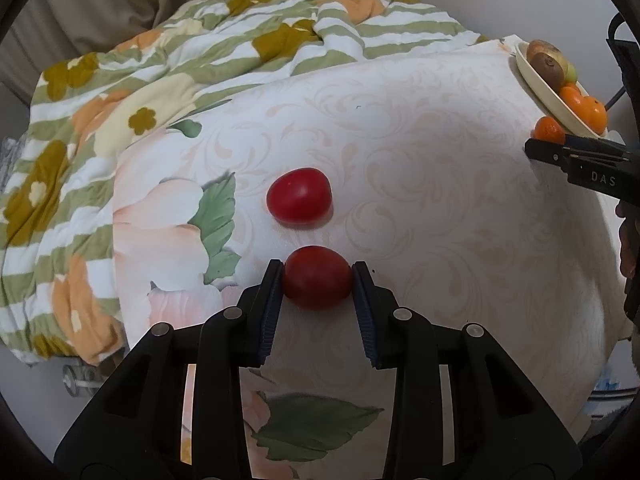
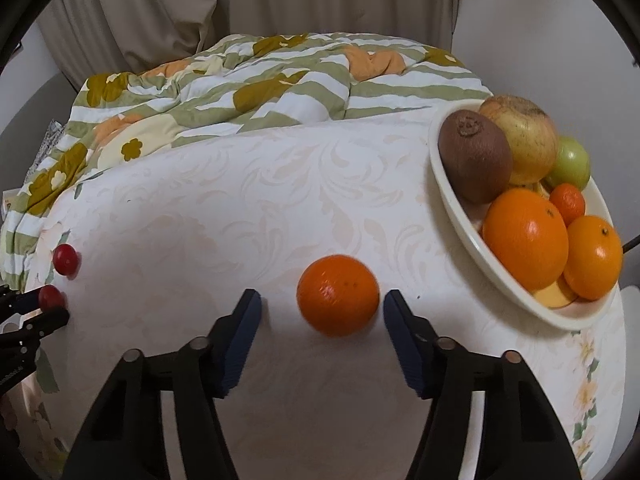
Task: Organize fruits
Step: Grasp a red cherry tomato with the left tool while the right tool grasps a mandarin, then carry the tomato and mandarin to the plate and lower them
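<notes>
Clamped between my left fingers (image 1: 318,280) at lower centre, the near tomato (image 1: 318,276) could bruise or squirt free under excess squeeze. Right fingers (image 2: 320,312) stand apart around the loose orange (image 2: 338,294); uneven closing could roll it toward the fruit bowl (image 2: 460,216).

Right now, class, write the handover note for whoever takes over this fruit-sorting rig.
Left tool: shut on the near tomato, which rests on the sheet.
Right tool: open, pads either side of the loose orange, not touching.
Far tomato: lying loose on the sheet.
Bowl: already holds kiwi, oranges and other fruit.
Left to do: both tomatoes and the loose orange.
</notes>
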